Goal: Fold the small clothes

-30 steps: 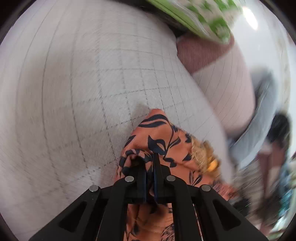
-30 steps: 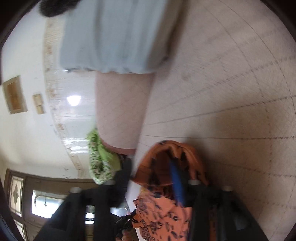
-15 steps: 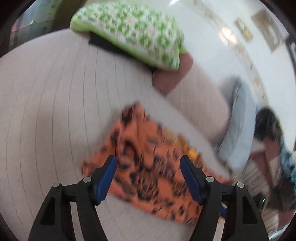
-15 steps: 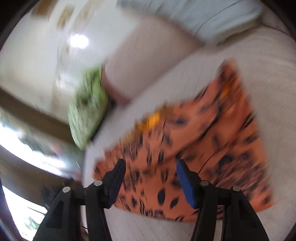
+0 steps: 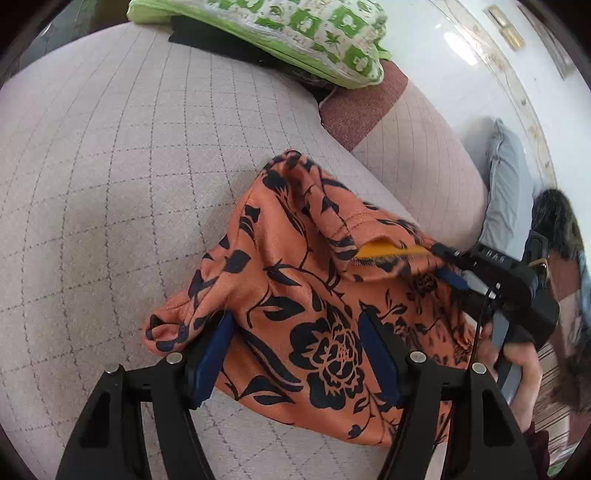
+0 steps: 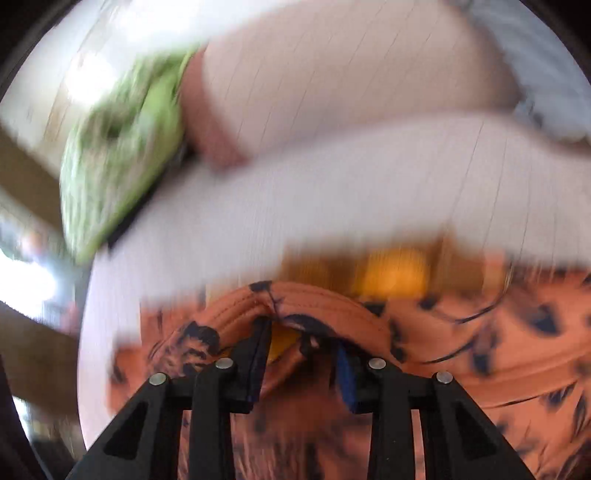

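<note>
An orange garment with a dark floral print (image 5: 314,295) lies rumpled on the quilted beige seat (image 5: 110,166), its yellow lining showing at the far right edge. My left gripper (image 5: 295,350) hangs open just above the garment's near part, blue pads wide apart with cloth between them, not pinched. At that far right edge sits my right gripper (image 5: 443,262). In the blurred right wrist view the right gripper (image 6: 301,365) is closing. A stitched hem of the garment (image 6: 295,306) arches over its tips, and a fold of cloth lies between the pads.
A green-and-white patterned cushion (image 5: 295,33) lies at the back of the seat. A padded beige backrest with a maroon end (image 5: 417,173) runs along the right, with a grey pillow (image 5: 509,192) behind it. A person's hand (image 5: 524,365) holds the right gripper's handle.
My left gripper, shut on the garment a second ago, let go and drew back; the garment now lies spread on the seat. My right gripper swung round to the hem and its jaws narrowed.
</note>
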`<state>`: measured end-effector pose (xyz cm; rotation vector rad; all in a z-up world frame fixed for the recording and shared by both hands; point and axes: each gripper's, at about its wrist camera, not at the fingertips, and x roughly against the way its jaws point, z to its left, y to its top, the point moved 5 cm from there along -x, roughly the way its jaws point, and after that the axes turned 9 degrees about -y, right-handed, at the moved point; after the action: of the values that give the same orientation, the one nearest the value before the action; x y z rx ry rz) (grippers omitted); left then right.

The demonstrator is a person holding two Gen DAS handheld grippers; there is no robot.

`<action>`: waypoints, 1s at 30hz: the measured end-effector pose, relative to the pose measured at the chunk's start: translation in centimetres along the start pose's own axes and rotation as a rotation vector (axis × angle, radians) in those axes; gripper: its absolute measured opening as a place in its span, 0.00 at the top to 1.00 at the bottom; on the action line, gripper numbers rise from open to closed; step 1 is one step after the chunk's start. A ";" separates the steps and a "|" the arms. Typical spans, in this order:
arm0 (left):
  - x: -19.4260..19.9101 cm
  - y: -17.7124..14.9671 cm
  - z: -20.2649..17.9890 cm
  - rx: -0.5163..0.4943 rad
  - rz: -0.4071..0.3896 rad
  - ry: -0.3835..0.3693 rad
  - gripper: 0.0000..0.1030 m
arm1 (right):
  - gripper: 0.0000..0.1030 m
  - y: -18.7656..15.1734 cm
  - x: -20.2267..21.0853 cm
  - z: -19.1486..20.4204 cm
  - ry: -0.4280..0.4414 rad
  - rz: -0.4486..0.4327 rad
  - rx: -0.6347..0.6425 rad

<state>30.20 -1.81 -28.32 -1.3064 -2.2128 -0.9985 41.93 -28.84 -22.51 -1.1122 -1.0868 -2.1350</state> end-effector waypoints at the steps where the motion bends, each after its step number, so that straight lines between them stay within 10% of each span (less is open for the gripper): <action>1: 0.1 0.1 0.0 0.014 0.000 -0.012 0.32 | 0.65 0.7 0.8 0.1 0.023 -0.015 -0.036; 5: 0.9 0.2 0.5 0.062 0.001 -0.055 0.32 | 0.64 -0.9 3.7 3.5 0.109 -0.015 0.077; 13: 1.2 0.3 1.6 0.103 0.006 -0.078 0.32 | 0.64 -10.9 -1.1 9.5 0.158 0.290 0.332; 23: 0.6 0.4 1.0 0.074 0.032 -0.043 0.32 | 0.64 0.5 -4.4 8.0 0.163 0.013 -0.031; 30: 0.8 1.1 -1.1 -0.025 -0.009 -0.003 0.32 | 0.64 -2.6 2.7 -0.5 -0.004 -0.012 0.093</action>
<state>30.76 -1.77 -26.66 -1.3105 -2.2179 -1.0309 38.45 -27.94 -21.53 -1.0702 -1.1852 -2.0693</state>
